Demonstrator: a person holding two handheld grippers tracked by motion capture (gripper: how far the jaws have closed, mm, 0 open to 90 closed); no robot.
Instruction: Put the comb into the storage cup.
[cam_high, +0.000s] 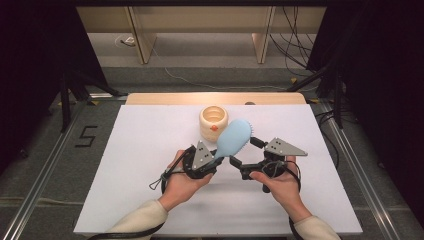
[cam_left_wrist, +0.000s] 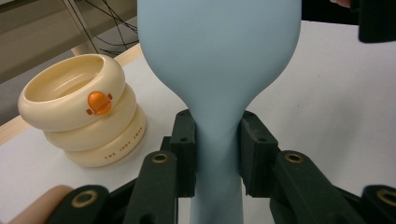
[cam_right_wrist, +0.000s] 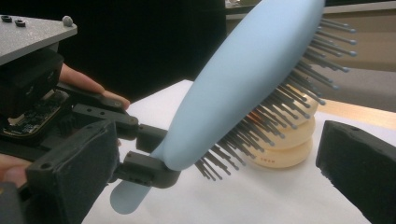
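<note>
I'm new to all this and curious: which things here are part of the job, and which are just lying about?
In use:
light blue hairbrush
left hand-held gripper, clamping its handle
right hand-held gripper, open beside it

Lying about:
cream ringed cup with orange duck bill
cables on the floor

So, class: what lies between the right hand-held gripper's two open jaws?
The bristled head of the light blue plastic hairbrush, untouched by either jaw, seen in the right gripper view.

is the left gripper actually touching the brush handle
Touching. The left gripper view shows the left gripper with both pads pressed flush on the brush neck, no gap either side.
</note>
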